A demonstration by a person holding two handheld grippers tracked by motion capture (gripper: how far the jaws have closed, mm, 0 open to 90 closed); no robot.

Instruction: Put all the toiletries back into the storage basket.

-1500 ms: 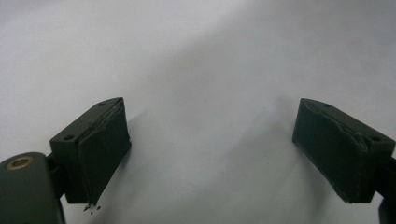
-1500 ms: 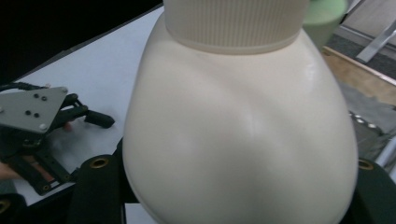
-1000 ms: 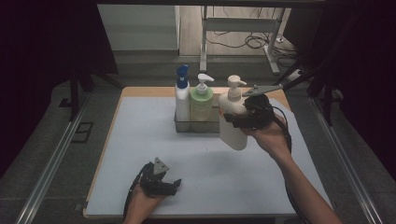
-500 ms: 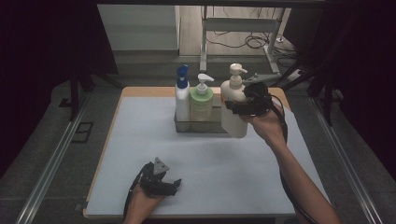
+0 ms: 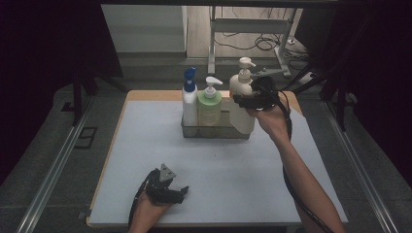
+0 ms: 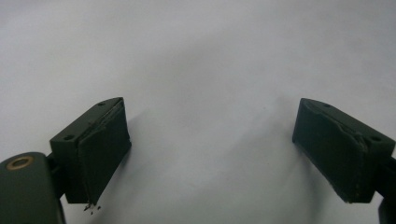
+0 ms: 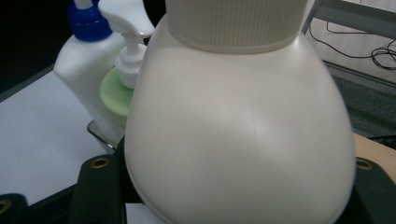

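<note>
Right claw (image 5: 243,101) grips the cream pump bottle (image 5: 241,104) above the rack (image 5: 216,132); two bottles already seated, lowering remains. Left claw (image 5: 180,191) released, idle on the counter (image 5: 243,174).

Carried in the right gripper (image 5: 248,100) from the open mat toward the far end of the table: cream pump bottle (image 5: 241,109), now upright at the right end of the metal rack (image 5: 216,131), just beside the green bottle (image 5: 209,108).
</note>
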